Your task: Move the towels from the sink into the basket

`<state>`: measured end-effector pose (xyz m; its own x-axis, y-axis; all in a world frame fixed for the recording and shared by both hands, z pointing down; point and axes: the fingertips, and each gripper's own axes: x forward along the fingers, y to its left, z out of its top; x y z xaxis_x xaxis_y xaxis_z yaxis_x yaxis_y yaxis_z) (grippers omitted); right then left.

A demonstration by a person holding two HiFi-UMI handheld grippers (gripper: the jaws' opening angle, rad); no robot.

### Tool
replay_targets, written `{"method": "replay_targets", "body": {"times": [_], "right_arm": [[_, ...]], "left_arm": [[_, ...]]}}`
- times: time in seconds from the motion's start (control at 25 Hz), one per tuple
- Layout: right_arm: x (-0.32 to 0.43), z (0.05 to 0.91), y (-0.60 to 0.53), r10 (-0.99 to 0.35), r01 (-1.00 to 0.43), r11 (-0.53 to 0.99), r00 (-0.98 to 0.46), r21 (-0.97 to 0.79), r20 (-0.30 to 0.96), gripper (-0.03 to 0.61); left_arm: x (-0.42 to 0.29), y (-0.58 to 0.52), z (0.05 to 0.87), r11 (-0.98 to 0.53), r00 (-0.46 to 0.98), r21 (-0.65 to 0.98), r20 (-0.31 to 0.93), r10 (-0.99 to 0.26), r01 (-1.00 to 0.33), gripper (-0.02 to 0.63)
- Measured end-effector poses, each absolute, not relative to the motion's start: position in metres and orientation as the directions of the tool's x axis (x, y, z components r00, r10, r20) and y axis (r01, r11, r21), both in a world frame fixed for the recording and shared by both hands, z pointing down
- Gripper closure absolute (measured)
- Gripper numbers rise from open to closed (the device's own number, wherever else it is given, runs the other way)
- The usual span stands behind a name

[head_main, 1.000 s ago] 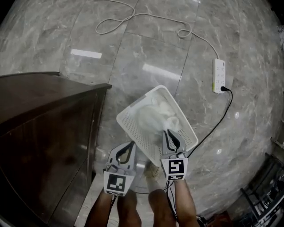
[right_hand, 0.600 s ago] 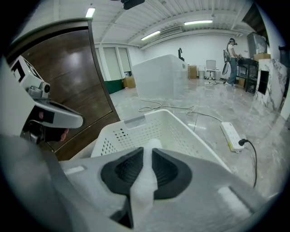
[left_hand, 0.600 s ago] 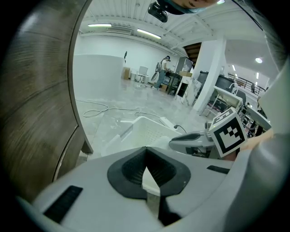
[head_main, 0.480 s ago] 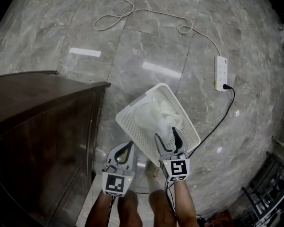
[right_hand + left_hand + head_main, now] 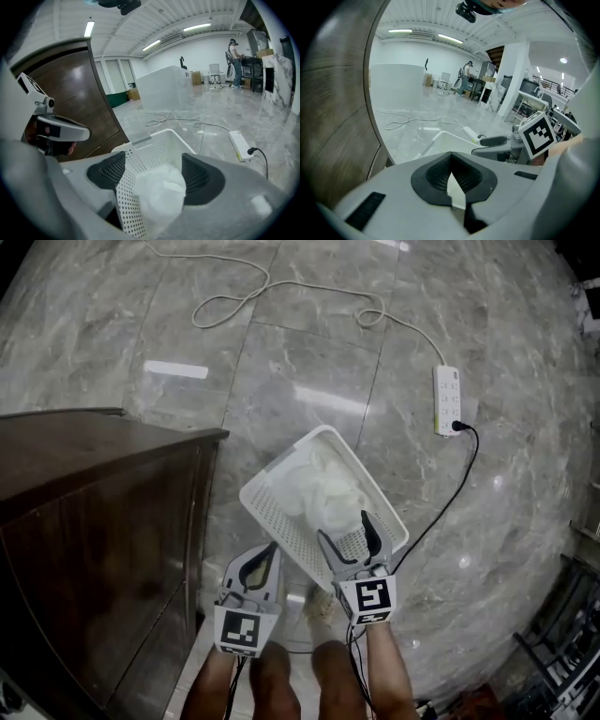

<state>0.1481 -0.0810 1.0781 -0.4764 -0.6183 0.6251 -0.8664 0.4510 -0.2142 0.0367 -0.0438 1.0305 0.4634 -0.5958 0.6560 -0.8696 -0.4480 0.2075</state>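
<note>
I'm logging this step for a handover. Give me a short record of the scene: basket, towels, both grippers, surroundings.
basket: white, perforated, on the marble floor, beside a dark wooden cabinet
towels: white, heaped inside the basket
right gripper: open above the basket's near corner; jaws have just been opening, pads press on nothing
left gripper: shut, empty, outside the basket
nearby: power strip with a black plug

Right gripper (image 5: 344,529) jaws just opened wide, gripping nothing; left gripper (image 5: 270,554) jaws seemingly shut.
</note>
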Motion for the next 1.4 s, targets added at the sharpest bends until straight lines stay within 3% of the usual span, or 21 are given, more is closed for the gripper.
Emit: {"method": "replay_targets", "body": {"times": [0.24,0.4,0.72,1.4], "right_arm": [[0.154,1.008,-0.093,-0.645,-0.866,0.460,-0.478,-0.197,0.597,0.209],[0.156,0.941,-0.103,-0.669,-0.868,0.460,-0.477,-0.187,0.570,0.269],[0.169,0.787,-0.122,-0.738,-0.886,0.437,-0.453,-0.156,0.500,0.329],[0.167,0.493,-0.101,-0.831,-0.897,0.438,-0.433,-0.070,0.349,0.509]], "left_arm": [[0.042,-0.063,0.965,-0.479,0.475,0.178,0.622,-0.622,-0.860,0.604],[0.043,-0.080,0.904,-0.492,0.474,0.148,0.596,-0.648,-0.858,0.604],[0.052,-0.110,0.760,-0.523,0.487,0.087,0.519,-0.703,-0.848,0.604],[0.045,-0.091,0.483,-0.511,0.471,0.002,0.393,-0.790,-0.859,0.604]]}}
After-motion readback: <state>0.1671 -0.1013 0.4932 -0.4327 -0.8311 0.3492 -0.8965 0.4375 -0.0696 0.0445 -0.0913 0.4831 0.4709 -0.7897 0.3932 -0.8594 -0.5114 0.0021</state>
